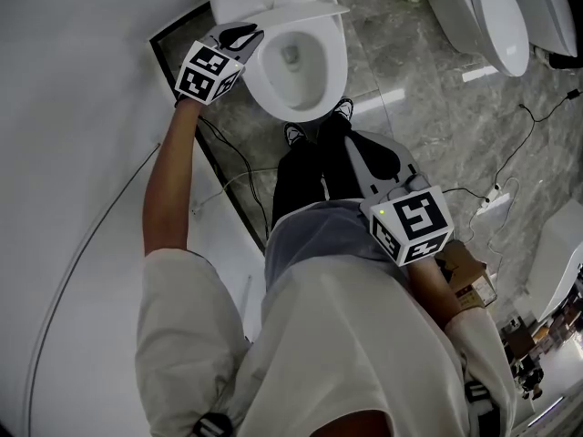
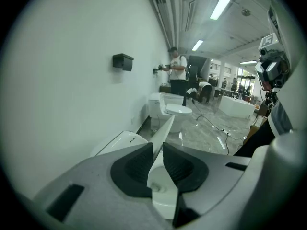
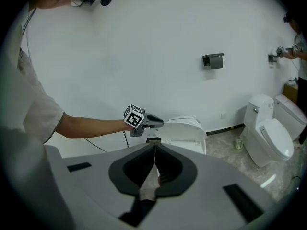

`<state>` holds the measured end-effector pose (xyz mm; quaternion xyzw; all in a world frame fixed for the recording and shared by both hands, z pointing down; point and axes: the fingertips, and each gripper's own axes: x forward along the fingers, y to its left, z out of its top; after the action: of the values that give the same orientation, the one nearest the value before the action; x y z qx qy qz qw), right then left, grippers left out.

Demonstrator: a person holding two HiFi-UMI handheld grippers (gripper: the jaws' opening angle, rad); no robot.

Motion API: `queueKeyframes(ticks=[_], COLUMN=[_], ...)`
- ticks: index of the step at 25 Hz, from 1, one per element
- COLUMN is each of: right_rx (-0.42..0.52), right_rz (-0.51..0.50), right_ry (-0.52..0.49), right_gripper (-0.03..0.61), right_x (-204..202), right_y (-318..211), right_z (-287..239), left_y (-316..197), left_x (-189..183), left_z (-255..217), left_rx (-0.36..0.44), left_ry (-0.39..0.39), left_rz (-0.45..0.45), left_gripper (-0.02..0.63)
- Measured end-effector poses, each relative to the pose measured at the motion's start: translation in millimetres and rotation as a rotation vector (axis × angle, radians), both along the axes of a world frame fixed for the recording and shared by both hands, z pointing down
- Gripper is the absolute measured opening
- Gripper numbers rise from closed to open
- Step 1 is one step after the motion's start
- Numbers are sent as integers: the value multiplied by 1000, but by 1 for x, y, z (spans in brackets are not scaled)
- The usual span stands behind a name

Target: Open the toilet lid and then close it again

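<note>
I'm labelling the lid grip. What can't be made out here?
- Hinge: head view, hidden beneath the lid.
- Bowl: in the right gripper view, hidden behind the lid and the right gripper.
- Left gripper pad contact: head view, too small.
- What the distant people are doing: left gripper view, too small.

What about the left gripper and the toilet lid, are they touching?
Touching. The left gripper view shows the left gripper pinching the toilet lid by its thin edge, between both pads.
</note>
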<state>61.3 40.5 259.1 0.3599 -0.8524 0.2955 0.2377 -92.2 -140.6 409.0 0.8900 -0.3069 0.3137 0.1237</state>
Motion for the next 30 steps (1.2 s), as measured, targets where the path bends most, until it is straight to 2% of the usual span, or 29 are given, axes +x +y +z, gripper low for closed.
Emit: queueKeyframes(ticks=[6,12,15,22,30], right_rx=[-10,-18,-24,-40,-67], right_rz=[-2,-5,-10,-17,-23], right_ry=[5,11,13,20,25], right_gripper=[11,11,11,11,11], right_x=[-6,-12,-17,-22,-27], right_y=[4,11,14,19,25], right_z=[4,10,13,20,31], left_y=[15,32,43,59,87], left_x=[5,10,10,18,23], left_z=[7,15,22,30,46], left_rx=[21,82,77,86,69], left_ry=[-19,-54,-68,-26,-34], left_rz=[28,53,65,62,98], left_gripper=[54,54,54,54,55])
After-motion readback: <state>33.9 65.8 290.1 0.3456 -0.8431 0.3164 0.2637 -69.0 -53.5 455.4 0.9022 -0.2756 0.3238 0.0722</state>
